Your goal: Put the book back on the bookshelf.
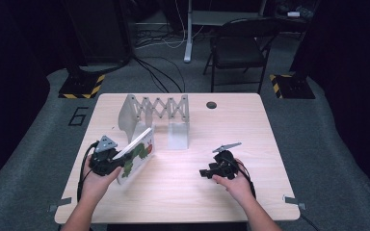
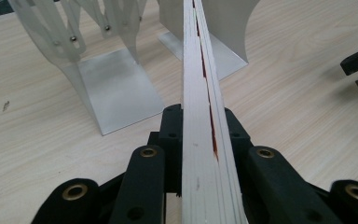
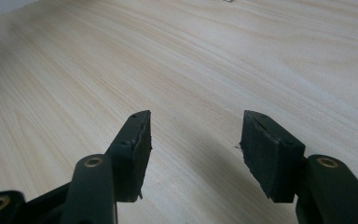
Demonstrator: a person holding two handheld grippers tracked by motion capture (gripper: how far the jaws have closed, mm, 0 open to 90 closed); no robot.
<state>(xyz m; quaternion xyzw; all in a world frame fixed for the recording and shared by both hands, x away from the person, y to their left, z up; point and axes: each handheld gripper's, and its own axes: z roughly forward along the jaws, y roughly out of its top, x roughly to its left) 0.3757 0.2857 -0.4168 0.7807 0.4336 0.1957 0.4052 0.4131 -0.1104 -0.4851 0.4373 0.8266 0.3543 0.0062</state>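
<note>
On the pale wooden table stands a white expanding book rack, its scissor-lattice back running across between two upright end plates, each with a flat metal foot on the tabletop. Taking that rack as the landmark: a thin picture book with a green caterpillar on its white cover is just in front of the rack's left end plate, tilted, its far edge close to that plate, and whether its lower edge touches the table I cannot tell. The left gripper is clamped on the book's near end; in the left gripper view the book's page edges run straight up between the two black jaws, which press on either side, with the rack's plates and lattice rising behind. The right gripper is held low over the table, in front of and to the right of the rack's right end plate, well apart from the book; in the right gripper view its jaws stand wide apart with bare wood grain between them and nothing held
</note>
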